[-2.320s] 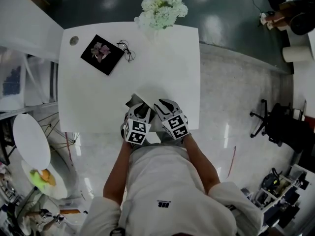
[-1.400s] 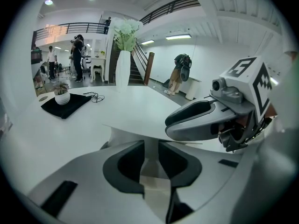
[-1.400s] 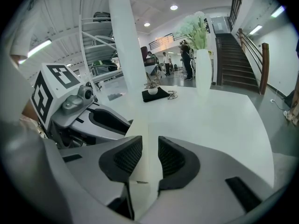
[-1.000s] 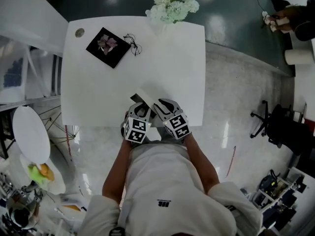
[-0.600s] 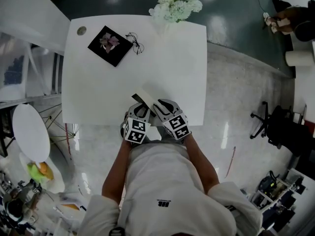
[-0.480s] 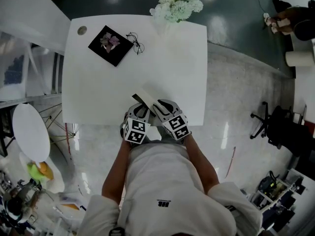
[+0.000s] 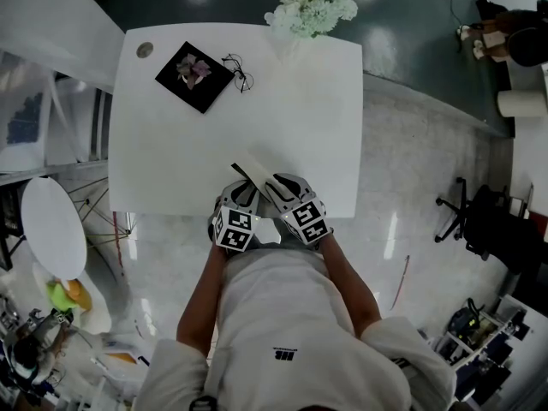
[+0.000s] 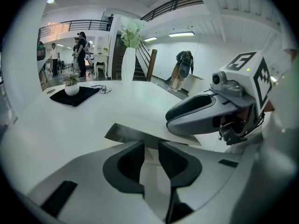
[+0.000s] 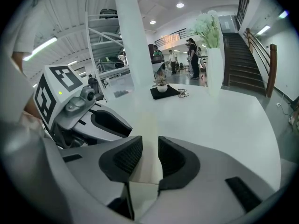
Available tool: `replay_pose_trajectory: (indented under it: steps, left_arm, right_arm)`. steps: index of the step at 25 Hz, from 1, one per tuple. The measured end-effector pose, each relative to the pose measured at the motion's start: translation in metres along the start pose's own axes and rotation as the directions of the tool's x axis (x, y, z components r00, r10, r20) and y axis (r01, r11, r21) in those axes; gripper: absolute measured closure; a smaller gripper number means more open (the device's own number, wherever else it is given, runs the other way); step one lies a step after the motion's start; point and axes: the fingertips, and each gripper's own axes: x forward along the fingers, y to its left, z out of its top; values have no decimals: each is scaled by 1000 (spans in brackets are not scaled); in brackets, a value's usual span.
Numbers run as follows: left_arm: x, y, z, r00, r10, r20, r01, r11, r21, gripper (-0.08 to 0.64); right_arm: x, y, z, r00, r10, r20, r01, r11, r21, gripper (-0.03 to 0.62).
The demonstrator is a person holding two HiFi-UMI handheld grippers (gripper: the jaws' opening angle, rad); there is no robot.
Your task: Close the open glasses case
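Down at the 6 o'clock edge of the white table (image 7: 171, 144), the left gripper (image 8: 151, 148) and the right gripper (image 9: 150, 146) sat side by side close to the person's body. Both slanted downward, and their tips converged toward 12 o'clock. The left gripper's jaws stood nearly together, pinching a thin pale panel of the glasses case (image 7: 259, 166). The right gripper's jaws were closed on another pale edge of it. Far across the table, at 11 o'clock, lay a black mat (image 7: 193, 75) with a small plant on it, and a pair of glasses (image 7: 237, 71) lay just beside the mat at its 3 o'clock side. White flowers (image 7: 312, 2) stood at the 12 o'clock edge. An office chair (image 7: 475, 217) was on the floor at 3 o'clock, well apart from the table. Nothing lay between the case and those things. The case was white outside and dark inside, with its flap tilted up and not yet closed.
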Motion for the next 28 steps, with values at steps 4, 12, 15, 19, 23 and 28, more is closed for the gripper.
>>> replay_pose_trajectory:
  steps: [4,12,15,19,23,28]
  left_arm:
    - [-2,1,-4,1000,4,-6,-4,1000,-6,453]
    - [-2,3,-11,1000,2,-23,-2,1000,-9,453]
    - [-1,3,-14,1000,2,-31,-2,1000,-9,453]
    - [-1,4,-16,999,-3,-37,2,1000,-6,453]
    - [-1,4,-16,999,-7,-41,7,1000,-2,453]
    - [-2,3,-20,998,-9,-59,10,1000,9,453]
  right_arm:
    - [1,3,-1,1000,5,-3,-5,1000,-3,483]
    - [3,7,-3,1000,12,-9,-12,1000,-10,483]
    - [4,9,-3,1000,14,-6,-14,1000,-19,483]
    - [6,10,-5,1000,8,-14,-9,1000,-18,483]
    - [6,9,-4,1000,3,-6,-3,1000,-21,483]
    - [7,13,-5,1000,6,-4,-6,1000,-30,483]
